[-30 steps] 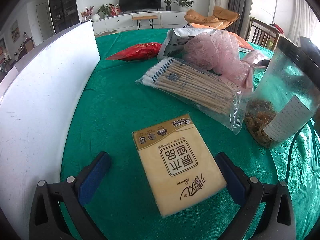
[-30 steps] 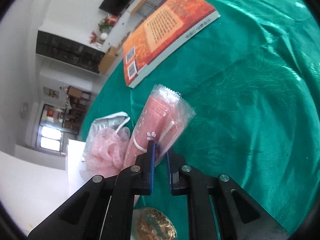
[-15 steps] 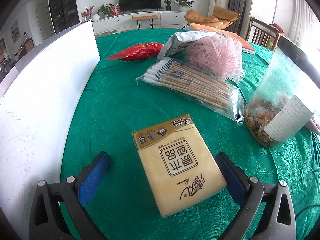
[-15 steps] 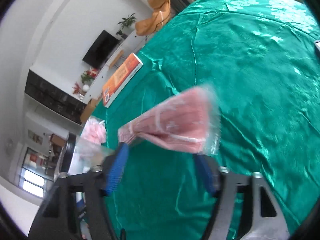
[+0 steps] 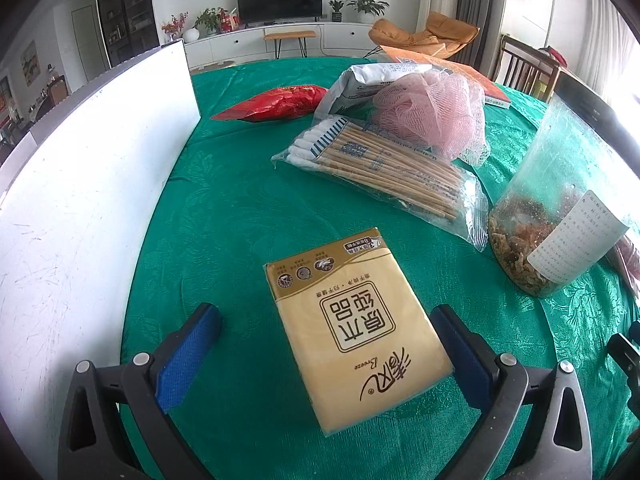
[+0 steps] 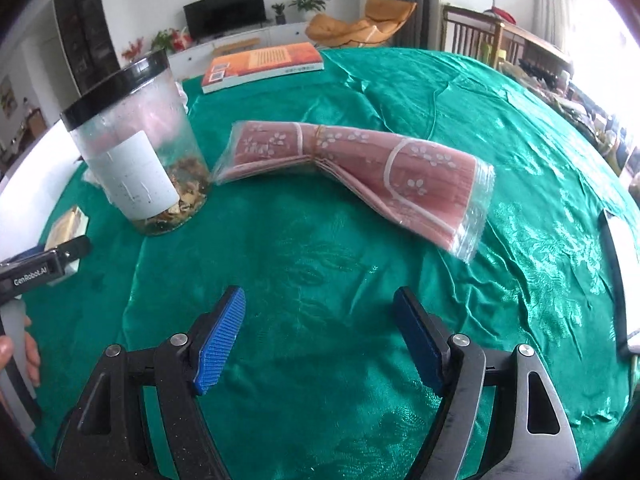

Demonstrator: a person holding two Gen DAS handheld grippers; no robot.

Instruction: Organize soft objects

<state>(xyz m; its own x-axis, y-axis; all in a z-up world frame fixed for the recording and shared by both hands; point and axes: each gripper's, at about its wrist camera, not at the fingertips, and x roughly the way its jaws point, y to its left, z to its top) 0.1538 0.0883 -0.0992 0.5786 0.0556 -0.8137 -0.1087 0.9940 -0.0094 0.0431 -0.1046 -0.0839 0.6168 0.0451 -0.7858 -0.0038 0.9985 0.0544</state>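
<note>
A yellow tissue pack (image 5: 356, 332) lies flat on the green tablecloth (image 5: 240, 216). My left gripper (image 5: 324, 312) stands open around the pack's near end, its blue pads apart from the pack. A pink flowered face-mask pack (image 6: 352, 168) in clear wrap lies bent on the cloth, a little beyond my right gripper (image 6: 318, 296). That gripper is open with nothing between its fingers. A pink mesh bath sponge (image 5: 432, 116) rests on a bag of cotton swabs (image 5: 380, 168). The tissue pack (image 6: 68, 224) also shows at the left edge of the right wrist view.
A clear jar (image 6: 136, 152) with a black lid and dried contents stands left of the mask pack. A red bag (image 5: 280, 102), a grey pouch (image 5: 360, 80) and an orange book (image 6: 264, 64) lie farther back. A white board (image 5: 88, 184) borders the table's left side.
My right gripper opened and let go of the pink mask pack, then swung away from the sponge; the pack now lies on the cloth right of the jar. The left gripper has not moved.
</note>
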